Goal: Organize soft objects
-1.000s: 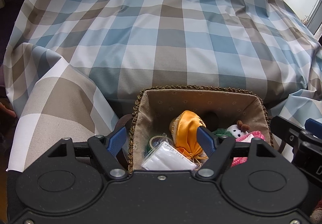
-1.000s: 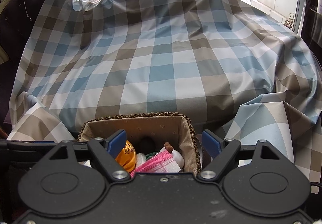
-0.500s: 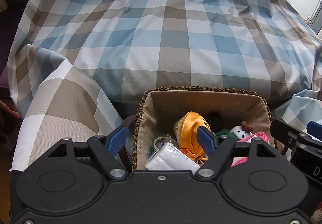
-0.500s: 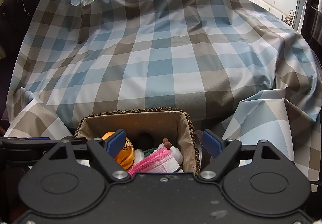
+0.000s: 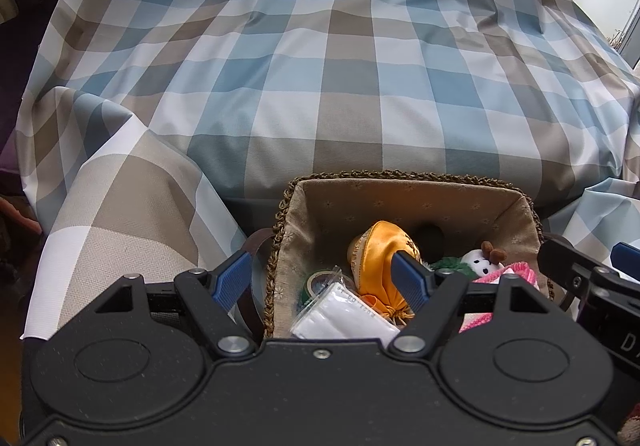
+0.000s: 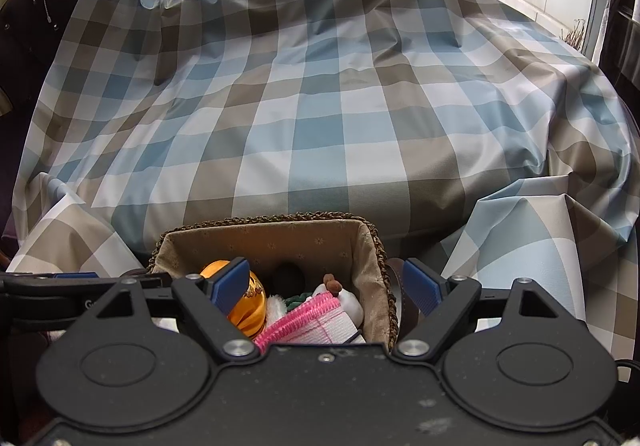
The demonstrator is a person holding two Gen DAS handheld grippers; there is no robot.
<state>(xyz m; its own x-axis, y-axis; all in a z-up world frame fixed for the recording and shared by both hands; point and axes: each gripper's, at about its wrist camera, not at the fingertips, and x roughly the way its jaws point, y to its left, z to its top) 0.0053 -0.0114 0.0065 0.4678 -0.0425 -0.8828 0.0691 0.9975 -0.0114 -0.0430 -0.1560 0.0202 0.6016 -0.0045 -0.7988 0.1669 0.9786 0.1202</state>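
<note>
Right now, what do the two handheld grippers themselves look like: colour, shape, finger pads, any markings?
Both look like the same build. The left gripper has a matte black plastic body with two round raised discs, silver screw heads, angular black finger arms and ribbed blue pads. The right gripper matches, its blue pads ribbed too, with pale scuffs on its body. Part of its side, with white lettering, shows in the left view.

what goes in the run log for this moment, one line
left gripper: open, astride basket left rim | right gripper: open, astride right rim | inside: orange satin pouch, packaged mask, snowman plush
</note>
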